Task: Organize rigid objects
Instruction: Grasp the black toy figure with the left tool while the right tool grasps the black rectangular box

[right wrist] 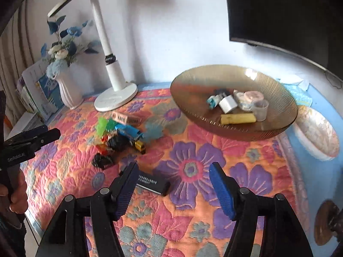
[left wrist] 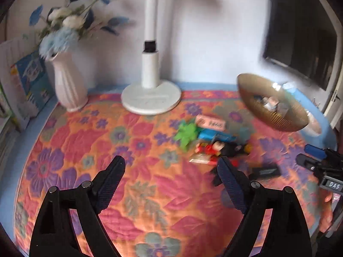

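Fingers of left gripper [left wrist: 171, 182] and right gripper [right wrist: 173, 184] are spread apart, nothing held. Black block [right wrist: 153, 183] lies below the right one, toy pile [right wrist: 120, 137] beyond; amber dish [right wrist: 193, 111] is part-filled (pickup judged next).

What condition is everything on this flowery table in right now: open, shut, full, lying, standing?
Left gripper: jaws open, nothing between them.
Right gripper: jaws open, nothing held.
Amber glass dish: upright, partly filled with small items.
Black box: lying flat on the cloth, loose.
Toy pile: heaped on the cloth, not in the dish.
Vase: standing, holding flowers.
Desk lamp: standing.
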`<state>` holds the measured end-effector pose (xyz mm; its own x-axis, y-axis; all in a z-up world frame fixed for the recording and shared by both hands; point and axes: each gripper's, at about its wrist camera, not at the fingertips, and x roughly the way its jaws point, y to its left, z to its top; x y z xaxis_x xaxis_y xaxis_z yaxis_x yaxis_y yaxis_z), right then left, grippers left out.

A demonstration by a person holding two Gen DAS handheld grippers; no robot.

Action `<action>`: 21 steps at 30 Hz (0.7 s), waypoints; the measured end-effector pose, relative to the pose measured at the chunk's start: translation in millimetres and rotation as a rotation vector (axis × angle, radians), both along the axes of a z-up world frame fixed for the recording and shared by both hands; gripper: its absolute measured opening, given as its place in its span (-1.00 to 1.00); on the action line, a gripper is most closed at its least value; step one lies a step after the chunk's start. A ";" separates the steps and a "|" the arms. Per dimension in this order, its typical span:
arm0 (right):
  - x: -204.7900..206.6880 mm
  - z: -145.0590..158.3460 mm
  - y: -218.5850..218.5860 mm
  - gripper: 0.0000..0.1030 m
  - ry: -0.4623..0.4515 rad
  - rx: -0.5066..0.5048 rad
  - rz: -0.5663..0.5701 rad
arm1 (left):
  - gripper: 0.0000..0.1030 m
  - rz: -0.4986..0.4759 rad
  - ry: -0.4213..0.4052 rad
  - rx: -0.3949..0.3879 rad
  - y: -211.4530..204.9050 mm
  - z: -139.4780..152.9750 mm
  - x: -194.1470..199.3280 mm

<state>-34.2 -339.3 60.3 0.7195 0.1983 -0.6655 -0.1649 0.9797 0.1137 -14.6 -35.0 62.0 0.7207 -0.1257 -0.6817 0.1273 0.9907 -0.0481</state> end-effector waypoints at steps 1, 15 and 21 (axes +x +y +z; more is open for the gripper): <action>2.8 -11.5 1.3 0.29 0.014 0.001 0.006 | 0.68 0.017 0.020 0.010 5.1 -13.7 0.5; 9.0 -30.9 -4.1 0.31 0.062 0.065 0.061 | 0.67 -0.056 0.082 0.009 -0.5 -38.2 -6.0; 8.1 -21.0 44.2 0.34 0.108 -0.171 0.214 | 0.67 -0.191 0.126 -0.027 -36.5 -24.2 -5.1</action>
